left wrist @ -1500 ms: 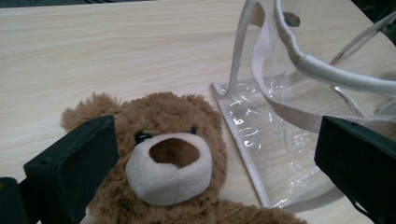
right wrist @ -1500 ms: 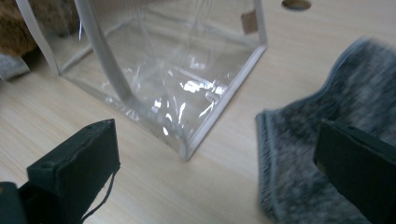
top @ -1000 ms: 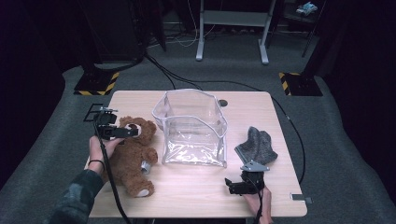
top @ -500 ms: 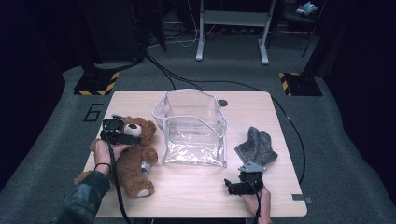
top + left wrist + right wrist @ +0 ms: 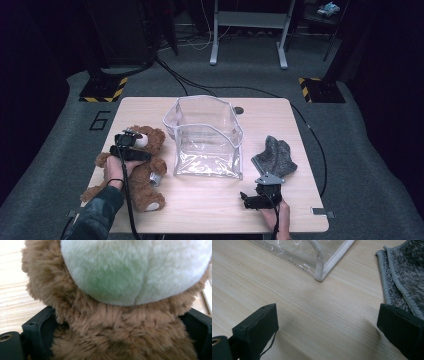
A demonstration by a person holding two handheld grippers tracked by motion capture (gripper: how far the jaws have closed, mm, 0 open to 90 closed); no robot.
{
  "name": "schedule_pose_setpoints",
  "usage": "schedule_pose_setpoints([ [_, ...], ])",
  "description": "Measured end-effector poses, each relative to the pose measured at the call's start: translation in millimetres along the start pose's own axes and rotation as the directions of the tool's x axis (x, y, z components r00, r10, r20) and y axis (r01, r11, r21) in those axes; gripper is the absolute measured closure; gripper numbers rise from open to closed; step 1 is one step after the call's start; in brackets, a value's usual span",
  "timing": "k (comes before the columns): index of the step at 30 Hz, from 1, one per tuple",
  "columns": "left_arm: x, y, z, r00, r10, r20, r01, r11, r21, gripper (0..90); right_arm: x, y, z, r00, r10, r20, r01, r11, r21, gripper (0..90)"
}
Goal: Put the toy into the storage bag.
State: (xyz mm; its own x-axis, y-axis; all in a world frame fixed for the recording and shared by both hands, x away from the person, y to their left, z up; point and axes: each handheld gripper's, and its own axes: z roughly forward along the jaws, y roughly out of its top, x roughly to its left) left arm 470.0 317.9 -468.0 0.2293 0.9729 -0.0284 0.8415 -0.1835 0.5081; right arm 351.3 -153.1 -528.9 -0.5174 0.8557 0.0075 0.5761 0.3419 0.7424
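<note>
Left claw | I have come down over the teddy bear at near left of table | jaws just closing, bear's neck between them, not yet clamped | right claw apart, idle | next: squeeze, lift toward clear bag.

Dim studio, pale wood counter on grey carpet

From my remote seat I see a dark room, its edges lost in shadow. A white metal stand rises at the back on two feet. Yellow-and-black striped floor plates flank the counter's far corners. Black cables snake over the carpet, and a "6" is marked beside the counter.
</note>
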Motion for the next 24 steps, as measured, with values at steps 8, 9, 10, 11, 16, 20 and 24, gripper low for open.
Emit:
schedule_pose_setpoints([
  [8,2.1,-8.0,6.3,0.9996,-0.008,0.029,0.009,0.9994,-0.033,19.5,-0.2,-0.2,0.0,1.0000,-0.010,-0.001,0.010,1.0000,0.001,3.8],
  [9,1.6,-8.7,6.4,0.9997,0.006,0.025,-0.005,0.9987,-0.050,23.2,0.1,-0.3,0.0,1.0000,-0.008,-0.002,0.008,1.0000,0.000,4.1],
  [10,1.0,-9.5,5.5,0.9995,0.019,0.024,-0.018,0.9984,-0.054,27.7,0.5,-0.4,-0.1,1.0000,-0.006,-0.003,0.006,1.0000,0.002,4.4],
  [11,0.8,-10.5,4.0,0.9994,0.026,0.023,-0.025,0.9979,-0.061,32.1,0.5,-0.3,-0.3,1.0000,-0.006,0.000,0.006,1.0000,0.003,4.6],
  [16,1.7,-18.5,-3.3,0.9990,0.042,0.016,-0.040,0.9893,-0.141,44.7,0.1,-0.7,-1.0,1.0000,0.000,-0.003,0.000,1.0000,-0.006,5.2],
  [20,3.4,-22.2,-12.3,0.9988,0.042,0.027,-0.036,0.9813,-0.189,47.4,-0.2,-0.4,-0.5,0.9999,-0.011,-0.001,0.011,0.9999,-0.004,5.7],
  [24,3.6,-23.4,-24.9,0.9986,0.039,0.035,-0.030,0.9697,-0.243,48.8,-0.4,-0.2,-0.4,1.0000,-0.009,-0.004,0.009,1.0000,-0.002,6.1],
])
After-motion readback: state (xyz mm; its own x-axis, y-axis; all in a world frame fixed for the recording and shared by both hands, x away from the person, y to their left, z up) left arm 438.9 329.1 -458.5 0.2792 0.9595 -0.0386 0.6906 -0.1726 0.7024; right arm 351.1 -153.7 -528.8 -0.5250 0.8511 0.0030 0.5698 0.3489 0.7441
